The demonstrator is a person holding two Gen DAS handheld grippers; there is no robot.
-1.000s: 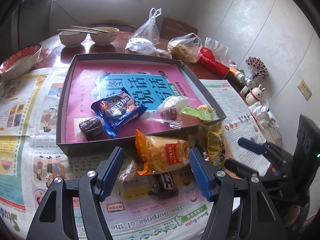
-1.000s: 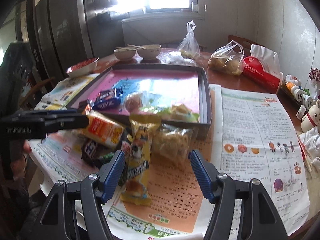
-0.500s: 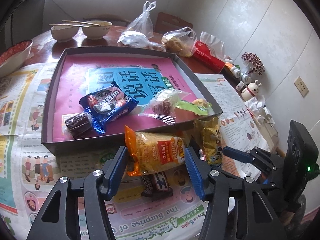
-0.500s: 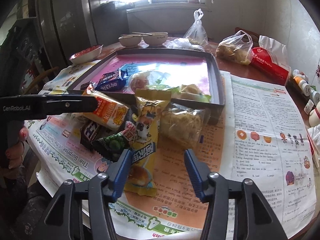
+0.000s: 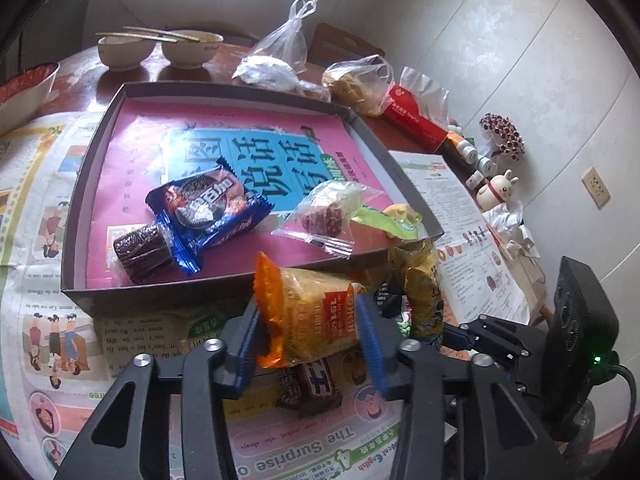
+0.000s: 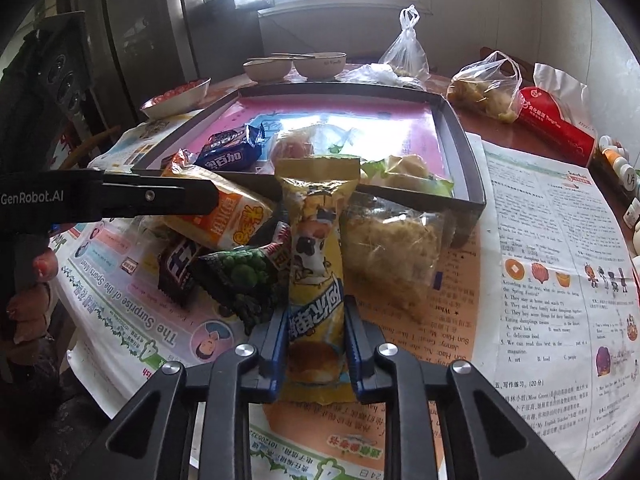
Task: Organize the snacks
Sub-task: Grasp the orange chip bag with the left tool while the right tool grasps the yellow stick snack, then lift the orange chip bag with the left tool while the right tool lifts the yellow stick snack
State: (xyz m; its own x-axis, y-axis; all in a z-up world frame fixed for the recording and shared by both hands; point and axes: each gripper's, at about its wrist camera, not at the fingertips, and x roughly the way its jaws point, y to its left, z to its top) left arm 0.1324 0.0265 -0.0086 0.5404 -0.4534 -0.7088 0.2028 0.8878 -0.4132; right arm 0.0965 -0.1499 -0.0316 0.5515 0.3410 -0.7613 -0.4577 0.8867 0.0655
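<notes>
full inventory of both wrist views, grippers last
tray: 1, grey, pink-lined, mid-table
blue cookie pack: 1, in tray
chocolate cake: 1, brown, in tray
orange snack bag: 1, in front of tray
yellow cow pack: 1, in front of tray
green pea pack: 1, on newspaper
bowls: 2, beige, far edge
left gripper: black and blue, just closed on orange snack bag
right gripper: shut on yellow cow pack

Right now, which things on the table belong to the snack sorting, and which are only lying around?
For the job:
orange packet
yellow packet
green pea packet
tray

Lying about:
bowls
plastic bags
rabbit figure
</notes>
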